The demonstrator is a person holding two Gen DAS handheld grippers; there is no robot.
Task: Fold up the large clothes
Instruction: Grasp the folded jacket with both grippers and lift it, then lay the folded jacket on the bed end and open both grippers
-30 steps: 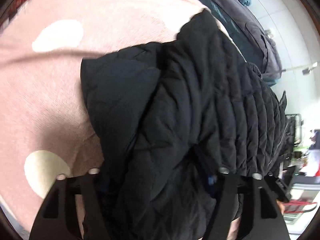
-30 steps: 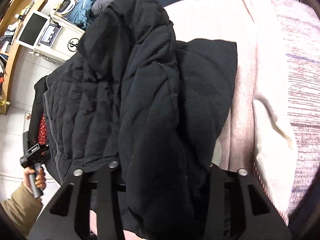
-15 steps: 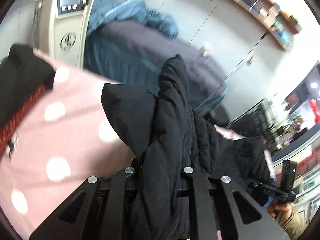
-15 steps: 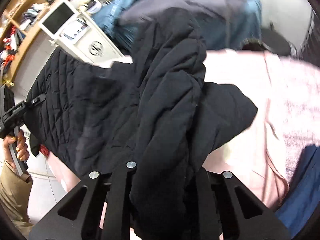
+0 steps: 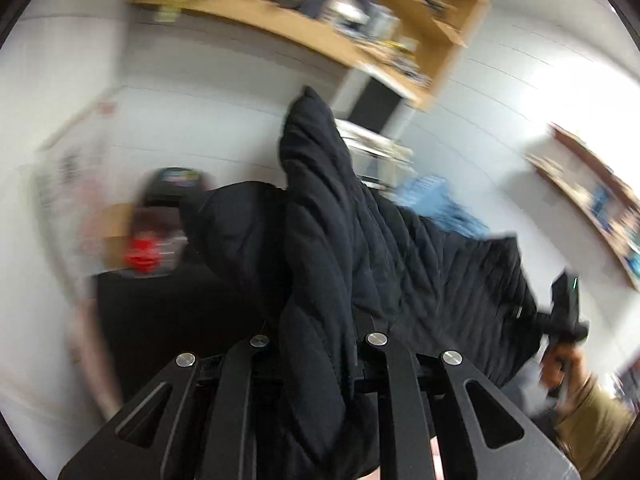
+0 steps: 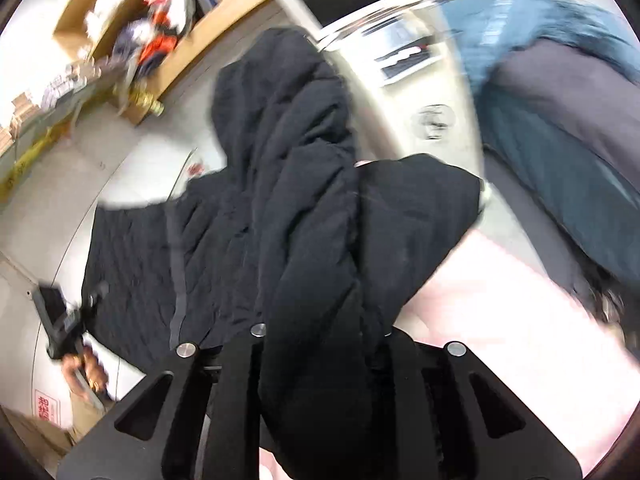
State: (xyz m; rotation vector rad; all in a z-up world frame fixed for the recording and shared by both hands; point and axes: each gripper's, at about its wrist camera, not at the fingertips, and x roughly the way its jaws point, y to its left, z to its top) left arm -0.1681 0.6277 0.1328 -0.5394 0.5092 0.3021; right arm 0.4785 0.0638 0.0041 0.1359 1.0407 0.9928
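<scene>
Jacket up in the air!
My left tool (image 5: 316, 344) and right tool (image 6: 320, 336) each pinched a bunch of the black jacket (image 6: 288, 184).

The black quilted jacket (image 5: 320, 240) is covering the fingertips of the left gripper (image 5: 316, 344), so the contact surfaces are not showing. The same jacket (image 6: 304, 208) is hiding the fingertips of the right gripper (image 6: 320, 340). The lower picture edges are cutting off both gripper bodies and the jacket's hanging fold. Motion blur is smearing the wooden shelf (image 5: 360, 36) and its contents beyond identification. The pink bed cover (image 6: 500, 320) is washing out, its pattern unreadable.
</scene>
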